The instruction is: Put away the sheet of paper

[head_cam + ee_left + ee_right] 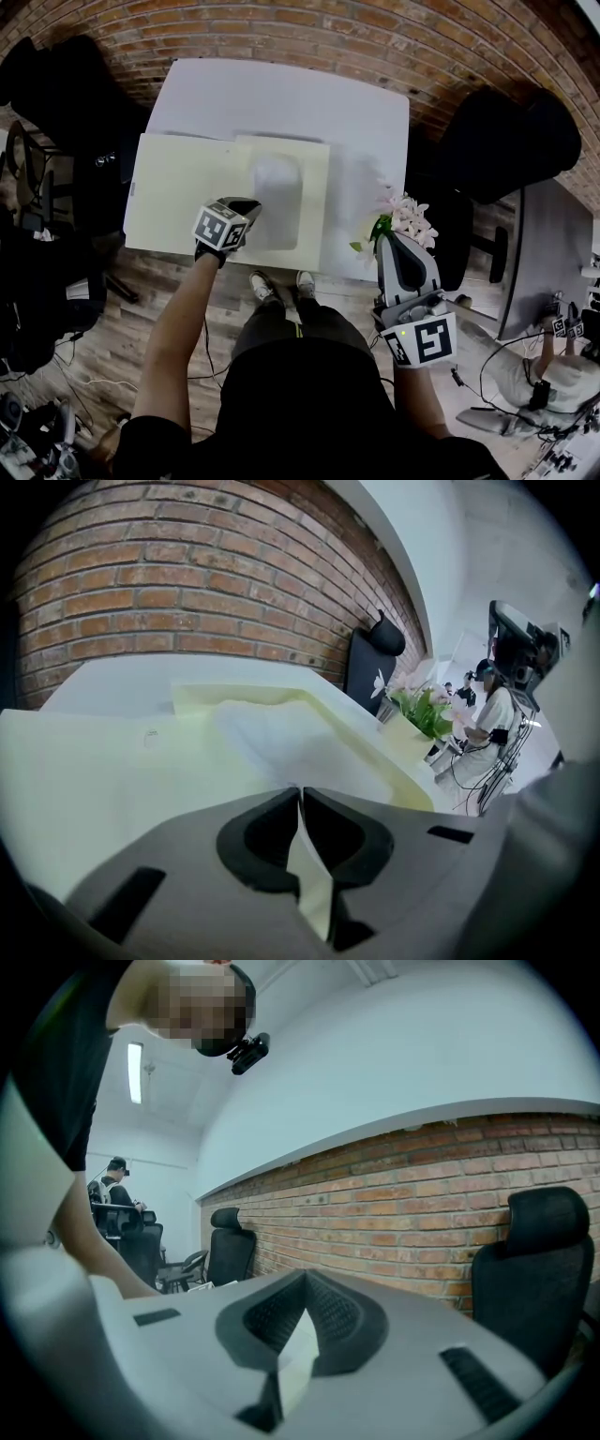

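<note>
Paper first: the sheet of paper (pixel 277 183) lies flat on the right half of an open pale yellow folder (pixel 173 192), which is spread across the near part of a white table (pixel 356 122); in the left gripper view the sheet (pixel 281 742) shows as a whiter patch on the folder (pixel 94 771), whose far and right edges curl upward.

The left gripper (pixel 246 210) slants down over the folder's near edge, about where the two halves meet; in its own view the left gripper (pixel 301 794) has its jaws pressed together with a thin pale yellow strip, the folder's colour, pinched between the pads.

The right gripper (pixel 386 240) is held off the table's near right corner, just beside a small bunch of pink and white flowers (pixel 403 216) with green leaves; its own view looks almost level at a brick wall (pixel 394 1194) and a black chair (pixel 534 1260); there the right gripper (pixel 305 1279) has its jaws meeting at the tips; a pale sliver shows in the gap behind them, and what it is cannot be made out.

The flowers (pixel 422 700) also show at the table's far corner in the left gripper view, with another person (pixel 487 724) standing beyond them.
</note>
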Action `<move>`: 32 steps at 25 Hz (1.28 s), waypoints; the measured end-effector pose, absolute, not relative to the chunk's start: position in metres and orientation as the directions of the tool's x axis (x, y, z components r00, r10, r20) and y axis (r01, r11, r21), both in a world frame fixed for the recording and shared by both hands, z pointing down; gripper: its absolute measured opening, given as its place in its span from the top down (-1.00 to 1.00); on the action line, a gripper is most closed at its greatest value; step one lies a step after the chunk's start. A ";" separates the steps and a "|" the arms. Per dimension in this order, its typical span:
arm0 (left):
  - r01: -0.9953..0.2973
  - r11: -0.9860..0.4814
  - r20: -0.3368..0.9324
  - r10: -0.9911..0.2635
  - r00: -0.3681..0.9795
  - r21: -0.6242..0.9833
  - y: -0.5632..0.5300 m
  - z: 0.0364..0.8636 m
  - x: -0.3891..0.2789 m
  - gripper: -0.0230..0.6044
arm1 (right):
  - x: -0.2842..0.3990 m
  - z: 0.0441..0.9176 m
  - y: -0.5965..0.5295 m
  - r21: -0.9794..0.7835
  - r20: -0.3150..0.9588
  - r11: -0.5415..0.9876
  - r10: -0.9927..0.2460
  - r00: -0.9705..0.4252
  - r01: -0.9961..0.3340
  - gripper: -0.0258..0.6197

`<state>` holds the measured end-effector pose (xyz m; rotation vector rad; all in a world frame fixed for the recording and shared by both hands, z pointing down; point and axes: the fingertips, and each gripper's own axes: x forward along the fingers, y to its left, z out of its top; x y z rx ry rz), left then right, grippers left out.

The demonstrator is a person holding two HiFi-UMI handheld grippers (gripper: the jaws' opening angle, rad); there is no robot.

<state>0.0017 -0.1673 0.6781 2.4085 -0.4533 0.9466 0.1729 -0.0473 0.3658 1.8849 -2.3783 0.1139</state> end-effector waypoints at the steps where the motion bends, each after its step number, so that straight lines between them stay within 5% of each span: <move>1: -0.478 -0.814 0.705 -0.124 0.698 0.330 -0.168 0.678 0.000 0.83 | 0.173 0.366 -0.047 0.006 0.127 0.231 -0.965 -0.228 -0.973 0.88; 4: -0.506 -0.806 0.719 -0.153 0.678 0.306 -0.171 0.678 -0.006 0.83 | 0.171 0.365 -0.048 0.009 0.122 0.241 -0.963 -0.239 -0.970 0.88; 6: -0.532 -0.798 0.732 -0.179 0.658 0.283 -0.175 0.677 -0.011 0.34 | 0.170 0.365 -0.048 0.010 0.122 0.251 -0.961 -0.248 -0.968 0.88; 7: -0.543 -0.794 0.736 -0.192 0.649 0.271 -0.177 0.677 -0.013 0.25 | 0.170 0.365 -0.048 0.010 0.122 0.256 -0.960 -0.252 -0.967 0.88; 15: -0.604 -0.762 0.746 -0.258 0.614 0.235 -0.182 0.672 -0.033 0.22 | 0.166 0.361 -0.051 0.007 0.109 0.297 -0.949 -0.295 -0.955 0.88; 22: -0.639 -0.739 0.727 -0.316 0.610 0.214 -0.184 0.657 -0.049 0.24 | 0.154 0.356 -0.060 0.006 0.083 0.352 -0.933 -0.350 -0.936 0.88; 27: -0.678 -0.711 0.709 -0.381 0.593 0.185 -0.187 0.641 -0.071 0.64 | 0.143 0.349 -0.066 0.007 0.055 0.394 -0.918 -0.394 -0.919 0.88; 32: -0.720 -0.670 0.675 -0.448 0.586 0.180 -0.192 0.618 -0.088 0.79 | 0.134 0.342 -0.073 0.013 0.036 0.430 -0.903 -0.429 -0.903 0.88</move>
